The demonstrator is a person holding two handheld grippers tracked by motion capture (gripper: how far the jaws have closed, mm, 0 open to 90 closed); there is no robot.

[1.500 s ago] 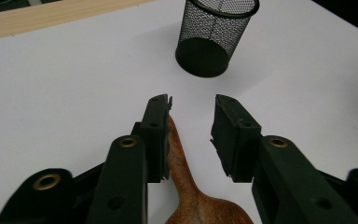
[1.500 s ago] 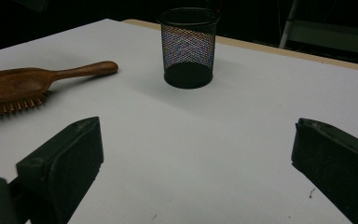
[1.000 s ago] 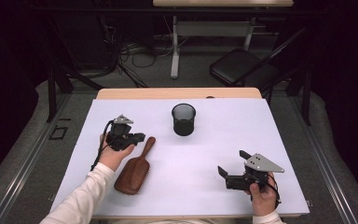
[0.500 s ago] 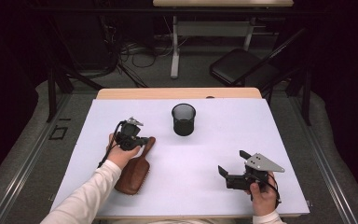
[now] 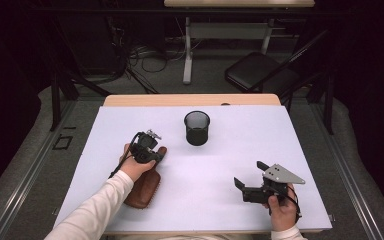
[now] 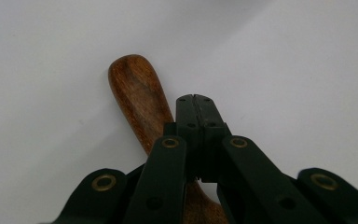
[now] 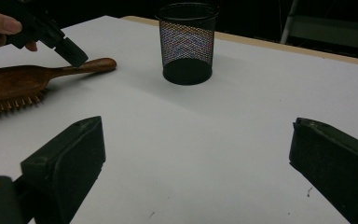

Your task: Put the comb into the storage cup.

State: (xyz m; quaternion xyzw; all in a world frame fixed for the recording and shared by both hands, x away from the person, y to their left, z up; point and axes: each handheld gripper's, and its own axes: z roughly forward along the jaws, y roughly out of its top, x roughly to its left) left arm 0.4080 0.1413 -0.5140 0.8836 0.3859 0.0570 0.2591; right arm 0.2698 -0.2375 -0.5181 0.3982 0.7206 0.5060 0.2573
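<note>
Wooden hairbrush (image 5: 145,187) lies at lower left of the high view on the white table (image 5: 220,165), bristles down, handle pointing toward the black mesh cup (image 5: 197,128) at centre; left gripper (image 5: 149,156) sits over the handle, jaws pressed together with nothing between them, tips at the handle (image 6: 137,95) in the left gripper view; right gripper (image 5: 247,182) rests at lower right, well apart from the brush, jaws wide and empty.
</note>
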